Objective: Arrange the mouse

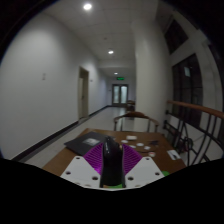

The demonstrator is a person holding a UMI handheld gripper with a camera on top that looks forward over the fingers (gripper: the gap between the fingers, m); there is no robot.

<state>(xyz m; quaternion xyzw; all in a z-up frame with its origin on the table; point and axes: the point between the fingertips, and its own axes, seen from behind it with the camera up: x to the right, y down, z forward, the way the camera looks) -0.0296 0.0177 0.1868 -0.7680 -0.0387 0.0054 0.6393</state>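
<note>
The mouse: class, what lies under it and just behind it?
The mouse sits between the tongs, purple pads at both sides. Behind it the wooden table shows. What lies underneath is covered.

Dim corridor, cool grey cast. Light from recessed ceiling lights (87, 6), bright spots overhead, receding in a row. Green glow from sign (120, 74) above far door. Walls evenly lit, darker toward floor. Windows (186, 85) dark, faint reflections. Strong fisheye bend: walls and ceiling curve near rim. Far end soft, fine detail lost. Counter (72, 155) moderately lit, shadows weak. Mouse (112, 160) dark, little surface detail, faint sheen on top.
</note>
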